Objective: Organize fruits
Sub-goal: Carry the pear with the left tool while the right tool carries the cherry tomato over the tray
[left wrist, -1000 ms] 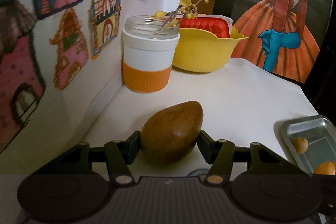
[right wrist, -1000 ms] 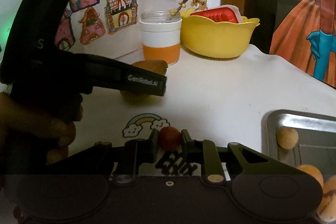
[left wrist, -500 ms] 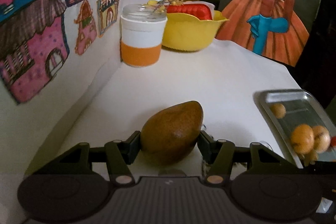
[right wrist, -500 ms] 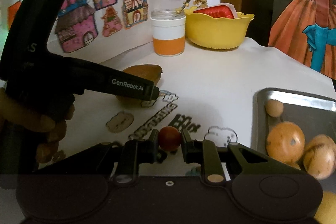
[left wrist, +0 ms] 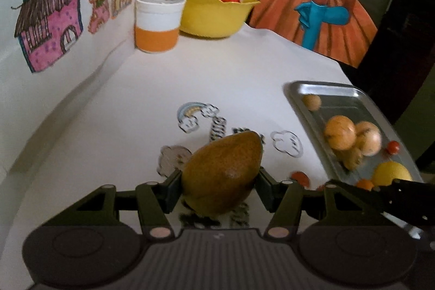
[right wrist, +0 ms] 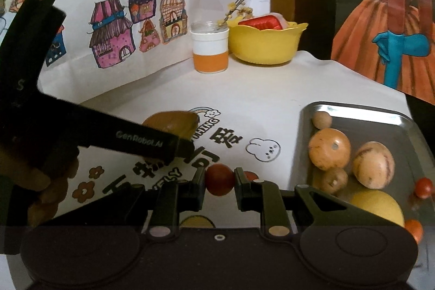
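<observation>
You are clamping a brown mango (left wrist: 221, 173) in your left gripper (left wrist: 218, 182), a small red fruit (right wrist: 219, 179) in your right gripper (right wrist: 219, 181), the metal tray (right wrist: 361, 110) lying ahead-right.

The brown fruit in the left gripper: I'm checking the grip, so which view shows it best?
The left wrist view: the brown fruit fills the centre, clamped between both fingers of the left gripper. In the right wrist view that gripper's body hides most of it.

On metal tray (right wrist: 361, 114): 7 fruits. Off tray: 1 brown fruit (left wrist: 221, 175), 1 red fruit (right wrist: 219, 179), both gripped.
</observation>
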Available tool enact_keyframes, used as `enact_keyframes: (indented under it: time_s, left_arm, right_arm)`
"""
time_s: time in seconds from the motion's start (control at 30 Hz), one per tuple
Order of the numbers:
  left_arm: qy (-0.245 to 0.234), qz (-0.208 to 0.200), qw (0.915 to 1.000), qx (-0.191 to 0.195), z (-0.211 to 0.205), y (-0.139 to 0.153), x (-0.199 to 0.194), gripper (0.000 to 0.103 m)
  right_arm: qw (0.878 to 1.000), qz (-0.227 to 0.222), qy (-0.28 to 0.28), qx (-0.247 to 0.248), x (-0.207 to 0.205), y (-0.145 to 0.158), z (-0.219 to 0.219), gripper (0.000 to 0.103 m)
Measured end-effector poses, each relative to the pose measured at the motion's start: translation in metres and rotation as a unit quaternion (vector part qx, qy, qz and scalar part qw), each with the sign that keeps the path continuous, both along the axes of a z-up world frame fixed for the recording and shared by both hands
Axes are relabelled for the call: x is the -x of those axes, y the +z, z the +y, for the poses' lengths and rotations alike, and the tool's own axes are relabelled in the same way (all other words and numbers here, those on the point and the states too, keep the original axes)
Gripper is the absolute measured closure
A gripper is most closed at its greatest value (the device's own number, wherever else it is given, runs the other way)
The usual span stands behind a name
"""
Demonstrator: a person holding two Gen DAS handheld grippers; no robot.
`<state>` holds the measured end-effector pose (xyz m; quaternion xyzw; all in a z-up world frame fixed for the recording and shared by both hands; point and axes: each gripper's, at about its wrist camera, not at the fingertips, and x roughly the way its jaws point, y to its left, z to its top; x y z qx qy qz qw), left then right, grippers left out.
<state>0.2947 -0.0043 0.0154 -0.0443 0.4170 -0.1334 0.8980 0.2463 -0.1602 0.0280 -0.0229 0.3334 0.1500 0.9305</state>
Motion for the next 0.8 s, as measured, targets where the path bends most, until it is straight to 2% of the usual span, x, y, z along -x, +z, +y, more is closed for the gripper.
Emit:
enact_keyframes:
  time_s: [0.27,0.8]
  left_arm:
    - [-0.005,0.019,0.9995,0.026,-0.012,0.007,0.013,0.041]
    - [-0.02,-0.001,0.999,0.039,-0.046,0.028,0.01,0.041]
  right_arm:
    - [1.0,-0.007,-0.02,-0.005,0.019,0.007,-0.018,0.079]
    - [0.998,-0.024,-0.056,-0.029,0.035,0.016,-0.055,0.079]
